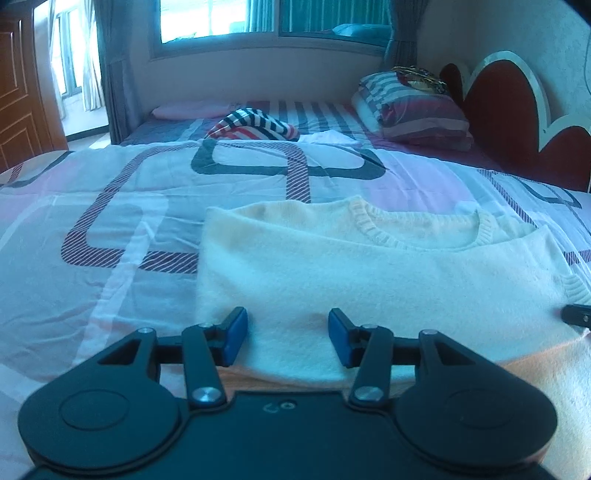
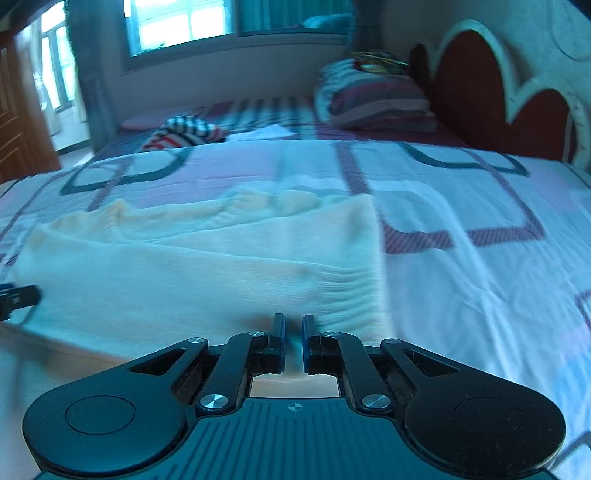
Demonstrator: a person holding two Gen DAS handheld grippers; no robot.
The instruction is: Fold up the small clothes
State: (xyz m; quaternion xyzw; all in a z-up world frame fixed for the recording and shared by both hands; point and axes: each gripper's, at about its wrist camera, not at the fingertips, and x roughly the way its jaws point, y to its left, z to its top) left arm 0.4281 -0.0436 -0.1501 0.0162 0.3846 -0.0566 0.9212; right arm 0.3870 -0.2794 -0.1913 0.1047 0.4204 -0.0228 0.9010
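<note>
A cream knit sweater (image 1: 369, 273) lies on the bed, partly folded, its ribbed neckline towards the window. It also shows in the right wrist view (image 2: 207, 269). My left gripper (image 1: 288, 338) is open, its blue pads apart over the sweater's near edge, with nothing pinched between them. My right gripper (image 2: 293, 339) has its pads nearly together on the sweater's near right edge, and cloth shows between them. The tip of the right gripper shows at the right edge of the left wrist view (image 1: 576, 315). The tip of the left gripper (image 2: 16, 297) shows at the left edge of the right wrist view.
The bedspread (image 1: 110, 229) is white and pink with dark looped stripes. A striped garment (image 1: 255, 125) lies further back. A striped pillow (image 1: 413, 110) rests by the red headboard (image 1: 517, 122). A window (image 1: 273, 18) is behind the bed and a wooden door (image 1: 22, 92) is at left.
</note>
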